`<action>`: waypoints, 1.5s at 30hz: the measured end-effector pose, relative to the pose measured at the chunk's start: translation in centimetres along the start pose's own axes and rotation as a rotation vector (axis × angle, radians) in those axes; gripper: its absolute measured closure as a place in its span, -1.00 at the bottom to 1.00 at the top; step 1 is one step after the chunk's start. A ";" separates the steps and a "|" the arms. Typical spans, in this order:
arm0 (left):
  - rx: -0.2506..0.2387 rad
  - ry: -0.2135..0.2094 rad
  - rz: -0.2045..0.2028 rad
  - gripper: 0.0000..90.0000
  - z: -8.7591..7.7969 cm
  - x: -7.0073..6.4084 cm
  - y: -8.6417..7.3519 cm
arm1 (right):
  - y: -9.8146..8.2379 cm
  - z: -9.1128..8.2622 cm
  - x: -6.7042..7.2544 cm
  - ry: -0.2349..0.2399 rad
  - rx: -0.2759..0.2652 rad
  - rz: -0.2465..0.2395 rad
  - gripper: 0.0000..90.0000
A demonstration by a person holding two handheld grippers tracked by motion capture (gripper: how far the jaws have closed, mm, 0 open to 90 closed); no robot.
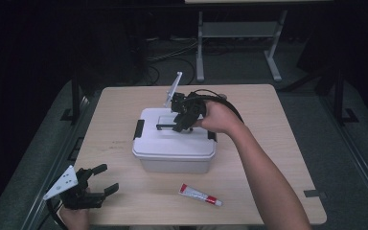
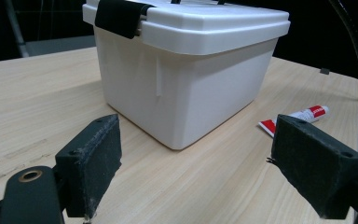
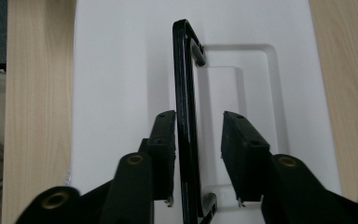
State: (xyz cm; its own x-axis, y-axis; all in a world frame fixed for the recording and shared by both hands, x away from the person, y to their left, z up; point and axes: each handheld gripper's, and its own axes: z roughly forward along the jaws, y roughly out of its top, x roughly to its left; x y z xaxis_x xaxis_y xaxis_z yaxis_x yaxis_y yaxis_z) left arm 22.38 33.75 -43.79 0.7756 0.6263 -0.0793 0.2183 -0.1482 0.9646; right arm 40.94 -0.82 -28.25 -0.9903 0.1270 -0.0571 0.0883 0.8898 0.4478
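On top of the white box point(image 1: 175, 143), which sits near the middle of the counter point(image 1: 124, 103), the right hand-held gripper point(image 1: 182, 123) points down over the lid with the black carrying handle point(image 3: 186, 116) standing between its jaws; in the right gripper view the handle runs up from six o'clock to twelve, touching or all but touching the left pad, while a clear gap remains to the right pad, so the jaws are not yet clamped on it; the step in hand looks like taking hold of the handle, and the next move calls for bringing the jaws together squarely on the thin bar, then a straight lift so the box does not swing or tip; both black latches point(image 2: 119, 16) at the lid's ends appear folded down, which should keep the lid on if the box is raised; the left hand-held gripper point(image 1: 100, 179) rests at about seven o'clock from the box, well apart from it, its jaws wide apart and holding nothing; a red and white tube point(image 1: 200, 195) lies on the counter at about five o'clock from the box, near its front edge but not touching, and nothing stands in the way of the handle.
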 end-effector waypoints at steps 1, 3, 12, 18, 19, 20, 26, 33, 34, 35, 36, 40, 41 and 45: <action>0.000 0.000 0.000 -0.65 0.0 0.0 0.0 | 0.0 0.0 0.0 0.000 0.000 0.000 0.47; -0.002 0.001 0.001 -0.65 0.0 0.0 0.0 | 0.0 0.0 -0.1 0.002 0.001 0.000 0.49; -0.008 0.007 -0.006 -0.65 -0.2 0.2 -0.1 | 0.1 0.1 -1.1 0.005 -0.002 0.018 0.68; -0.012 0.009 -0.007 -0.65 -0.3 0.3 -0.1 | 0.5 0.2 -1.3 0.006 0.006 0.004 0.78; -0.012 0.010 -0.006 -0.65 -0.3 0.3 -0.1 | 0.6 0.2 -1.3 0.006 0.005 0.000 0.78; -0.012 0.010 -0.005 -0.65 -0.3 0.3 -0.1 | 0.6 0.2 -1.3 0.006 0.007 -0.002 0.79; -0.012 0.009 -0.004 -0.65 -0.4 0.3 -0.1 | 0.9 0.2 -1.1 0.012 0.018 -0.029 0.84; -0.012 0.009 -0.006 -0.65 -0.3 0.3 -0.1 | 0.9 0.2 -1.0 0.016 0.016 -0.050 0.85; -0.012 0.009 -0.006 -0.65 -0.3 0.3 -0.1 | 0.9 0.2 -1.0 0.017 0.017 -0.051 0.86; -0.013 0.009 -0.006 -0.65 -0.3 0.3 -0.1 | 0.9 0.2 -1.0 0.017 0.017 -0.051 0.86; -0.014 0.009 -0.006 -0.65 -0.4 0.3 -0.1 | 0.9 0.2 -1.0 0.016 0.018 -0.055 0.86; -0.016 0.010 -0.011 -0.65 -0.4 0.3 -0.1 | 0.9 0.2 -1.1 0.017 0.014 -0.060 0.86; -0.017 0.010 -0.011 -0.65 -0.4 0.3 -0.1 | 0.9 0.2 -1.0 0.016 0.015 -0.061 0.86; -0.019 0.010 -0.011 -0.65 -0.4 0.3 -0.1 | 0.9 0.1 -1.0 0.015 0.012 -0.063 0.86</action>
State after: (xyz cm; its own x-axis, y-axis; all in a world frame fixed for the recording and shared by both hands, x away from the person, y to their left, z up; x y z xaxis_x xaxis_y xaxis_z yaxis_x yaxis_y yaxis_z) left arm 22.33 34.27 -43.79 0.7671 0.6356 -0.0871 0.2155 -0.1273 0.9682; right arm 42.01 -0.08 -27.83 -0.9954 0.0643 -0.0713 0.0272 0.9010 0.4330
